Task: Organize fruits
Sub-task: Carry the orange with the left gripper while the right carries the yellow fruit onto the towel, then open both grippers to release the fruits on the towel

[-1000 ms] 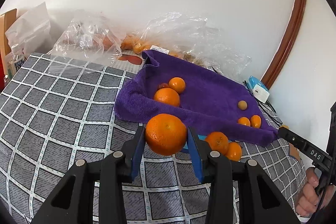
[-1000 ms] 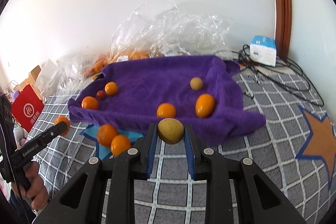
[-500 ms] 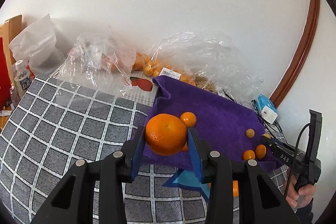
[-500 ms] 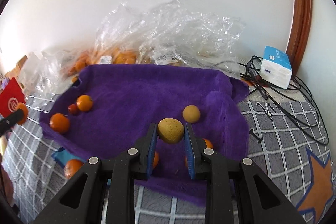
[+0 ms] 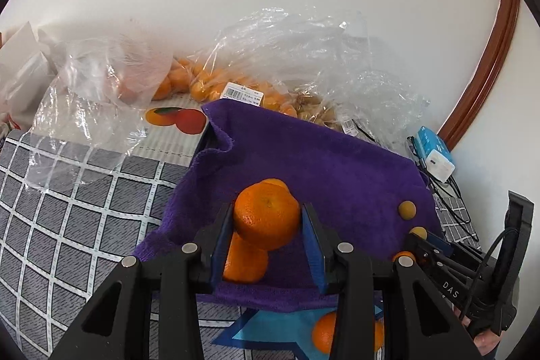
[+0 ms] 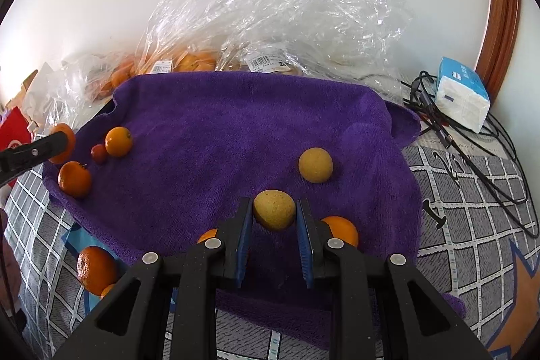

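Note:
My left gripper is shut on a large orange mandarin, held above the near left part of the purple towel. Another mandarin lies on the towel right under it. My right gripper is shut on a small tan round fruit over the towel's near right side. A second tan fruit rests just beyond it. Two orange fruits lie partly hidden behind the right fingers. Two mandarins and a small red fruit sit at the towel's left end.
Clear plastic bags with more fruit lie against the wall behind the towel. A blue and white tissue pack and black cables sit at the right. Loose mandarins lie on the checked bedspread beside a blue cloth.
Both grippers moved forward over the purple towel with their fruits still held. The left one came from above the bedspread to above the towel's near left part; the right one sank a little.

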